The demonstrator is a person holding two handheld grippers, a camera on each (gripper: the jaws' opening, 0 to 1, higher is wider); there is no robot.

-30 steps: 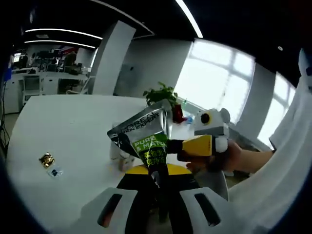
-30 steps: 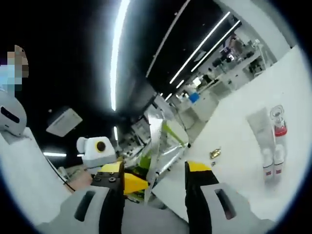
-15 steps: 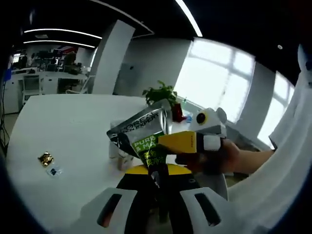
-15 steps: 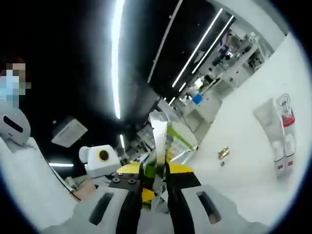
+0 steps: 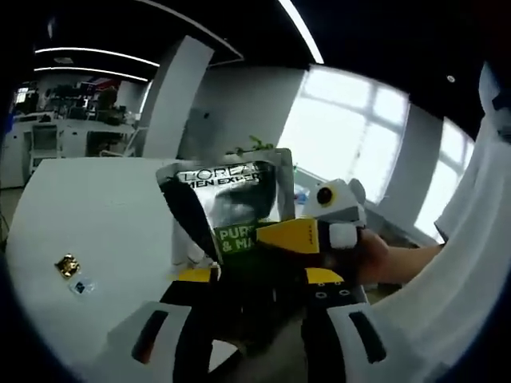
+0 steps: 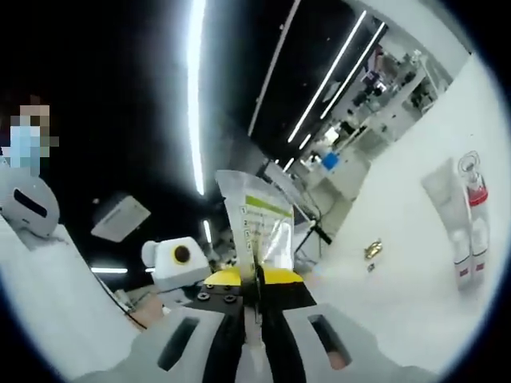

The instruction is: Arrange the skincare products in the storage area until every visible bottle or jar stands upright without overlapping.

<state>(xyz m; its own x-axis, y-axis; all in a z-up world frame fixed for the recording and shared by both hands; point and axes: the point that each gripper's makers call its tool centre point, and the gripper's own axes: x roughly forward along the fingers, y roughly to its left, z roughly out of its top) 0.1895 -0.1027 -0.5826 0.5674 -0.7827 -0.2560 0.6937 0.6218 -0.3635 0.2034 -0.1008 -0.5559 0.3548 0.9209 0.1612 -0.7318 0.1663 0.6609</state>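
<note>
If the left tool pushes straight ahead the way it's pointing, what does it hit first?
Probably the silver tube, held up right ahead of the open left tool by the right tool, shut on it. Depth is unclear.

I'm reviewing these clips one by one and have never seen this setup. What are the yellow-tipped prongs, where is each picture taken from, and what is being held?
No robot here: a person holds a two-jaw gripper in each hand, and a fisheye camera rides on each one, looking along its jaws.

In the left gripper view, the left gripper stands open around the lower end of a silver L'Oreal Men Expert tube. The right gripper comes in from the right, with the person's hand behind it.

In the right gripper view, the right gripper is shut on the same tube, seen from its back.

On the white table stand more skincare bottles, one with a red band, and a small gold item lies nearby.
</note>
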